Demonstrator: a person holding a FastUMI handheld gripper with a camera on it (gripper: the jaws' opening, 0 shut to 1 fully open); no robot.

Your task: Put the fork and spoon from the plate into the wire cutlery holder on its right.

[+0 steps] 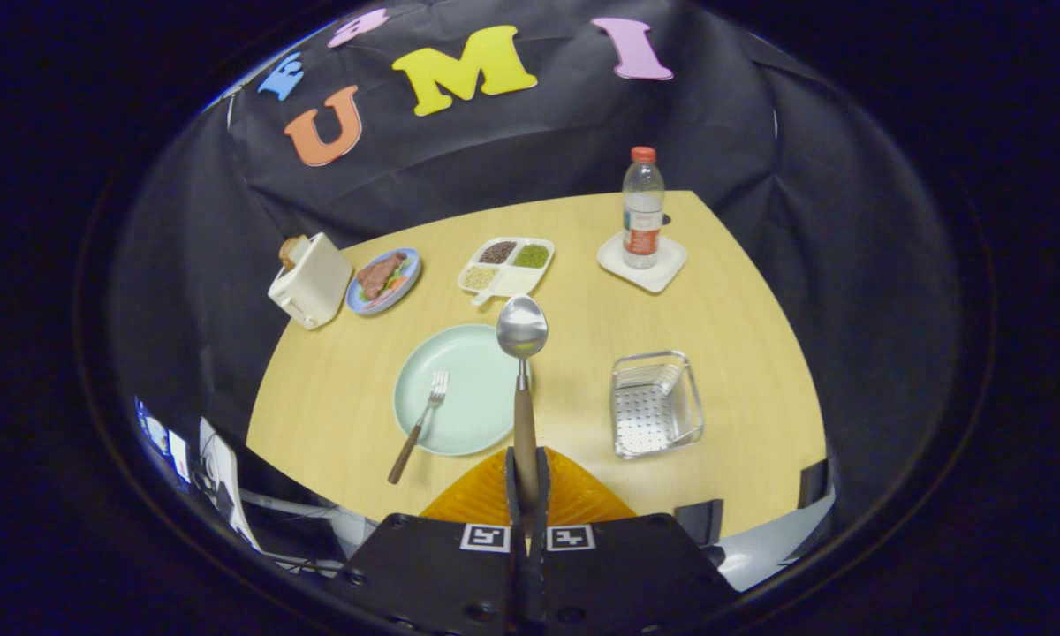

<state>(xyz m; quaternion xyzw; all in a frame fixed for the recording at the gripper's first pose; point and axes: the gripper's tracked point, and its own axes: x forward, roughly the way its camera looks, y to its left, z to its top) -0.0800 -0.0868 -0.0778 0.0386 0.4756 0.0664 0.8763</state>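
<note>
My gripper is shut on the wooden handle of the spoon, held high above the table. The spoon points forward, its steel bowl showing over the far right rim of the pale green plate. The fork lies on the plate's left side, tines on the plate and its wooden handle sticking out over the near left rim. The wire cutlery holder stands on the table to the right of the plate, its perforated bottom bare.
Beyond the plate stand a white toaster, a blue plate of food, a divided tray of grains and a water bottle on a white coaster. The wooden table ends near my fingers.
</note>
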